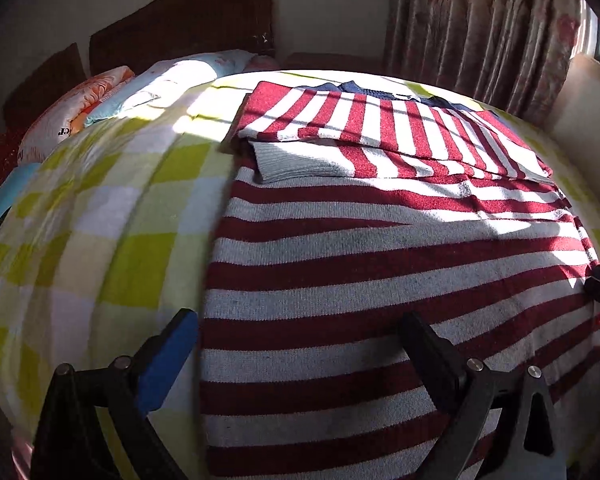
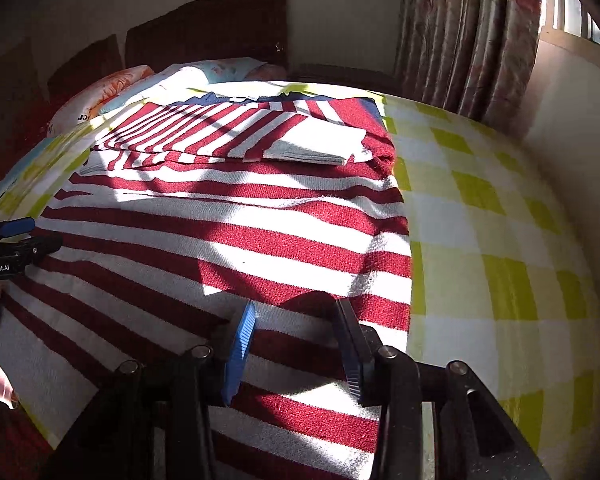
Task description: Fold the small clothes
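Both tongs, left [image 1: 300, 344] and right [image 2: 296, 344], hovering spread over striped sweater [image 1: 360, 280] near hem; should be pinching corners evenly, lifting together toward far sleeves.

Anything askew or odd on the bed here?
Nothing damaged or spilled. The striped sweater lies flat on the checked blanket, sleeves folded across its chest, slightly uneven. Left claw and right claw are open over its hem.

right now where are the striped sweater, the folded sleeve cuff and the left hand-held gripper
striped sweater [image 1: 380, 280], left wrist view, middle of the body panel
folded sleeve cuff [image 2: 320, 146], right wrist view, flat white end lying on the chest
left hand-held gripper [image 1: 300, 344], left wrist view, midway between its spread fingertips, over the sweater's left edge
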The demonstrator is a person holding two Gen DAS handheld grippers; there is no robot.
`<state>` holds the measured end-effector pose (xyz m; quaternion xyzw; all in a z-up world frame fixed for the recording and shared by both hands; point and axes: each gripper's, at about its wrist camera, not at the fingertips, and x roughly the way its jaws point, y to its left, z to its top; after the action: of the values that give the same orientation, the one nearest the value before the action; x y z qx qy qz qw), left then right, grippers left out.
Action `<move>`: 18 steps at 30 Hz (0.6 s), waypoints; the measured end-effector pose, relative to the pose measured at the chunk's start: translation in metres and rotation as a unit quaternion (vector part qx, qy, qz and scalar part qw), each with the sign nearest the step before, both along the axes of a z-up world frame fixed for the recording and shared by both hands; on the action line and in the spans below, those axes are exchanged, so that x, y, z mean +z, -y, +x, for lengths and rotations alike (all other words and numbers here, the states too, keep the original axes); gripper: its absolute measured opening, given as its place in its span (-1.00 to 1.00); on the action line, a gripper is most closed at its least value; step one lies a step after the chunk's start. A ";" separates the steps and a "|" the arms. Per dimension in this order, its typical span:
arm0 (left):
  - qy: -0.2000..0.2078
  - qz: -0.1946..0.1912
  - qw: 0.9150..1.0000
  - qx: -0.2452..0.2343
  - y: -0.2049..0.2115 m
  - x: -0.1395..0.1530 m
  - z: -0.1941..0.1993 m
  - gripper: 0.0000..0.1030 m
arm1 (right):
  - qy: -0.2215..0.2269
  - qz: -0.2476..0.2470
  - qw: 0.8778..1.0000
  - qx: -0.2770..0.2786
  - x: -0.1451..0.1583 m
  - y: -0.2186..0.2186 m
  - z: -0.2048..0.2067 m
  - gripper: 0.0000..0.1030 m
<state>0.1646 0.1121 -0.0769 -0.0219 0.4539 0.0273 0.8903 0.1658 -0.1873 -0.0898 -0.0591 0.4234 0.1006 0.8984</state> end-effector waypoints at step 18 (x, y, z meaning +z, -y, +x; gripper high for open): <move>0.012 -0.007 0.998 -0.067 0.018 -0.003 -0.040 1.00 | -0.001 -0.002 0.996 0.085 -0.003 -0.029 -0.032 -0.21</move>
<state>0.1246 0.0940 -0.0798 0.0015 0.4438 -0.0357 0.8954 0.1334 -0.1579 -0.0925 -0.0967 0.4181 0.1754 0.8860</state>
